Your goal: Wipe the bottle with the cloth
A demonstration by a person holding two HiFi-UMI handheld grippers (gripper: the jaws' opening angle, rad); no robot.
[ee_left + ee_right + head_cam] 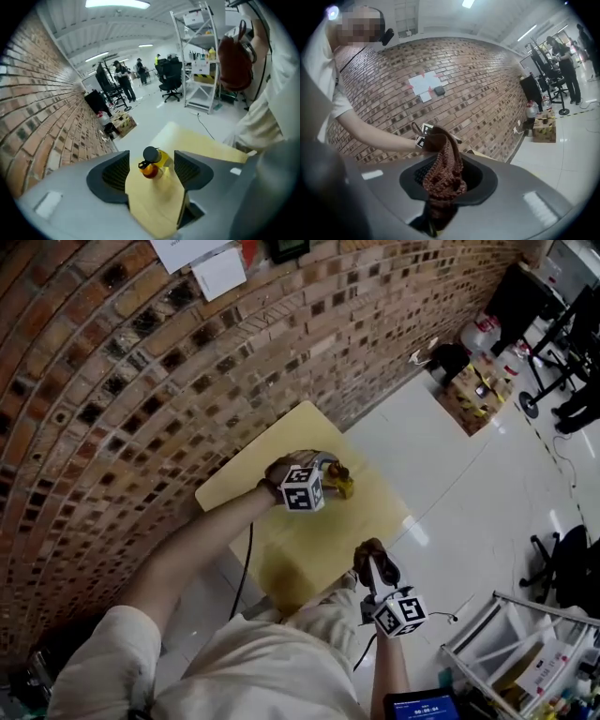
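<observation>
Bottle (155, 161): on the yellow table (208, 145), straight ahead of the left gripper (151, 177), framed in the gap between its jaws. Jaws apart, pads clear of it on both sides, nothing held.

Right gripper (445, 183): clamped on the brown knitted cloth (440, 159), which bunches up past the tips. It hangs well back from the bottle, nearer my body.

Step in hand, as I read it: seize the bottle. Centre it in the gap, bring the pads onto the body below the dark cap, and close gently so it doesn't skid. Then bring the cloth across.
</observation>
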